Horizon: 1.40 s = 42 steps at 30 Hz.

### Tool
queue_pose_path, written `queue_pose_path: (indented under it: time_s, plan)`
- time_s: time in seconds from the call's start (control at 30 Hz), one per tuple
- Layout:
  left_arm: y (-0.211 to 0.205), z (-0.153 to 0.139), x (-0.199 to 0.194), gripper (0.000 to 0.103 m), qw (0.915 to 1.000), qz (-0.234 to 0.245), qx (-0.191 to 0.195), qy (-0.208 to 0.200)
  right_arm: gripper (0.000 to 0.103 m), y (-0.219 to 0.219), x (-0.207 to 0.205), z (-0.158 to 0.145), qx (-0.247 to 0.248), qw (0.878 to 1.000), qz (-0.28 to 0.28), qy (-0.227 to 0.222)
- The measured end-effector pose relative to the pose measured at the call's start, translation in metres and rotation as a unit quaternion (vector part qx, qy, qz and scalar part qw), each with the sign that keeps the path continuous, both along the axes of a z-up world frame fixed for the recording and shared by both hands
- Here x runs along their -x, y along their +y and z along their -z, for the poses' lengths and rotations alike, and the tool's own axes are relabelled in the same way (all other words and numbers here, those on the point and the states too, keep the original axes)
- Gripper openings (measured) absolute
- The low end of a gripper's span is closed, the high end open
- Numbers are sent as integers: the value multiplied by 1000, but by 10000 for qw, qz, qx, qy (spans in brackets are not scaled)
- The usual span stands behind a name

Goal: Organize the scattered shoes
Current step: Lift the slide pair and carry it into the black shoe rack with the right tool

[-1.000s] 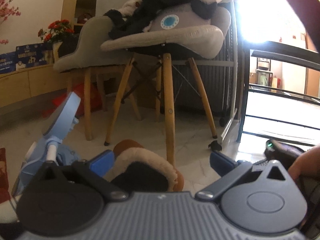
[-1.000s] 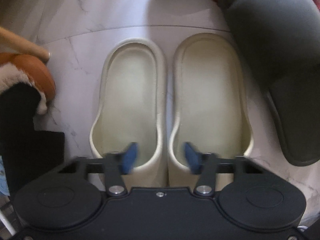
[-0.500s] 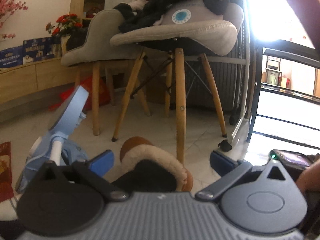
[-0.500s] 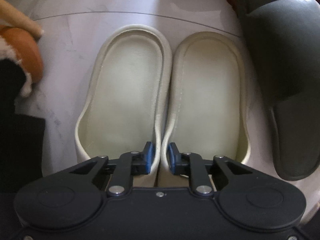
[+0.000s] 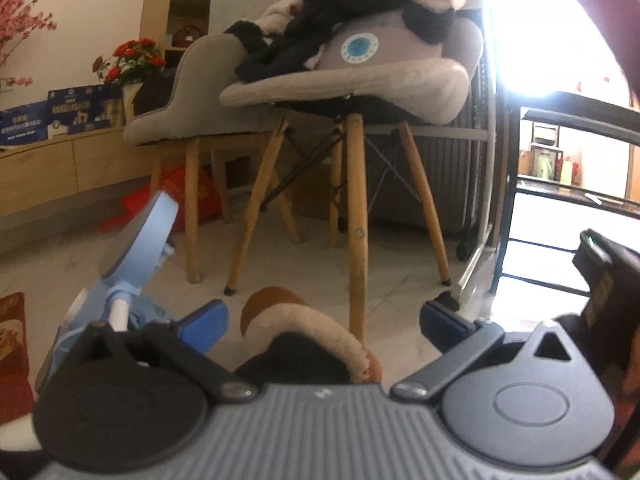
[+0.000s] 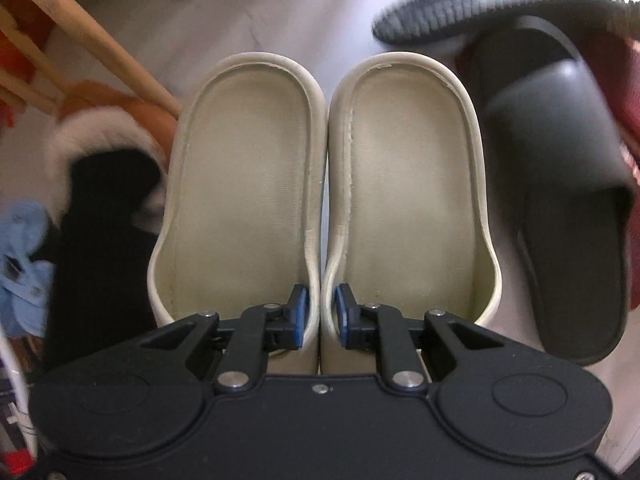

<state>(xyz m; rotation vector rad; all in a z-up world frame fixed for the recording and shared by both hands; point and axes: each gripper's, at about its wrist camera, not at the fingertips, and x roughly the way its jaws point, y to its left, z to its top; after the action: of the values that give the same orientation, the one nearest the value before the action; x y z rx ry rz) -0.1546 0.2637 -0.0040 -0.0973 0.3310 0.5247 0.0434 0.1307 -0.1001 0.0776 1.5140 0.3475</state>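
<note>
In the right wrist view my right gripper (image 6: 320, 312) is shut on the touching inner walls of two cream slippers, the left one (image 6: 244, 192) and the right one (image 6: 412, 188), pinching them together at the heel end. They look raised off the floor. A black slide (image 6: 560, 184) lies to their right. A brown fur-lined slipper (image 6: 108, 148) lies to their left. In the left wrist view my left gripper (image 5: 322, 322) is open, its jaws wide on either side of the same brown fur-lined slipper (image 5: 308, 328) on the floor.
A chair with wooden legs (image 5: 356, 216) and piled clothes (image 5: 352, 4) stands just behind the brown slipper. A blue plastic toy (image 5: 132, 252) is at the left. A grey ribbed shoe (image 6: 480, 8) shows at top right. A black metal rack (image 5: 568, 168) stands at right.
My right gripper closed on the cream slippers' inner walls and lifted them; the floor and other shoes have shifted below. The left gripper stayed open and tilted up a little.
</note>
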Motion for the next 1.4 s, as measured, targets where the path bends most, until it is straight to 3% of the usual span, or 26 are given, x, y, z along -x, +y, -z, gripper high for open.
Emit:
queue_pose_path:
  time_s: [0.2,0.43,0.53,0.7,0.9,1.03,1.13,1.4]
  plan:
    - [-9,-13,-14,102,9998,170,121,-52,16,-27,-40,-63,-126,9974,204,-673]
    - [-26,-24,-49,102,9980,455,364,-257,16,-73,-99,-82,212,9903,645,-1214]
    - [-40,-30,-68,102,9960,663,295,-530,16,-90,-132,-90,324,9859,849,-1408]
    - [-57,-36,-110,102,9934,939,157,-640,16,-103,-188,-112,364,9763,1059,-1855]
    - [-83,-42,-156,102,9895,1142,107,-884,16,-102,-251,-152,543,9628,915,-2483]
    - [-101,-42,-178,103,9861,1307,-77,-1024,16,-92,-290,-163,846,9504,767,-2893]
    - [-110,-36,-189,103,9828,1415,-151,-1177,16,-89,-305,-167,743,9453,794,-3075]
    - [-115,-18,-203,103,9828,1459,87,-1132,16,-84,-341,-170,989,9343,722,-3349]
